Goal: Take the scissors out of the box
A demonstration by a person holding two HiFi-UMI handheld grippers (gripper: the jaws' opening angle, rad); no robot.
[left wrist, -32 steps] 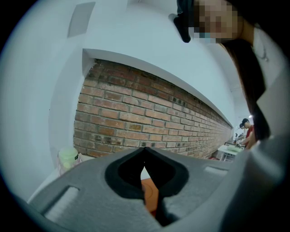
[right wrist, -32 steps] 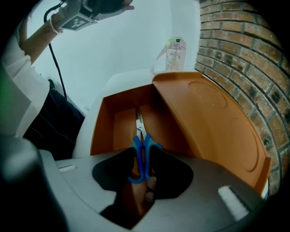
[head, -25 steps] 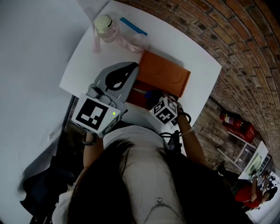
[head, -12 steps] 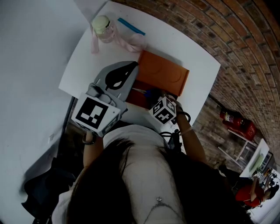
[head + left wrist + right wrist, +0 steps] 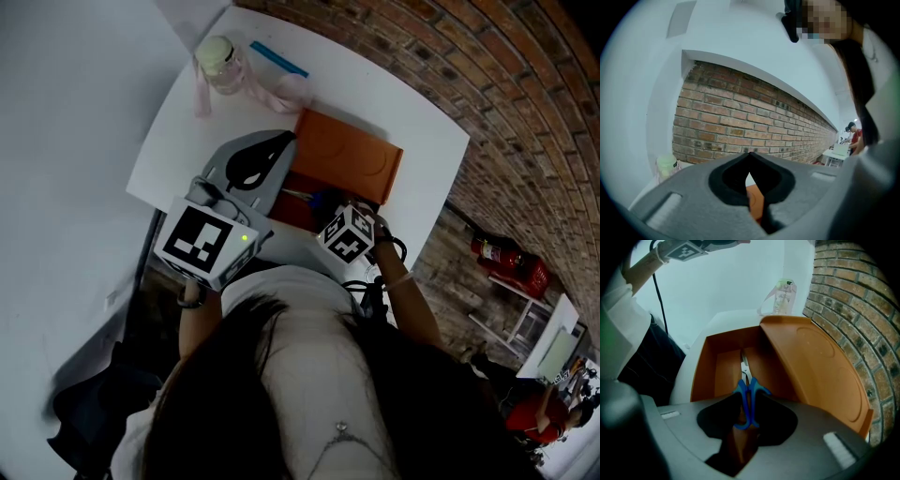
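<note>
Change since a second ago: right gripper [image 5: 328, 204] sits slightly nearer the box [image 5: 289, 214]; left gripper [image 5: 279, 148] keeps its place.

Head view. White table [image 5: 412, 141] carries the orange box, whose lid [image 5: 349, 155] stands thrown back toward the brick wall. Scissors [image 5: 309, 197] are inside the box, at the right gripper's nose. Left gripper is just beside the box's left wall. Pale bottle [image 5: 220, 58] stands at the far corner, well apart.

Left gripper view. Jaws are closed tip to tip with nothing between them. A sliver of orange shows past them.

Right gripper view. Jaws are clamped on the blue handle loops. Steel blades point away toward the box floor, within its walls.

Handling, as judged. Item is light and rigid, with smooth, pointed steel blades. The plastic loops are the proper hold, as taken. The grip is far from the blade end, so the item may pivot. A straight lift clear of walls and lid seems advisable.
</note>
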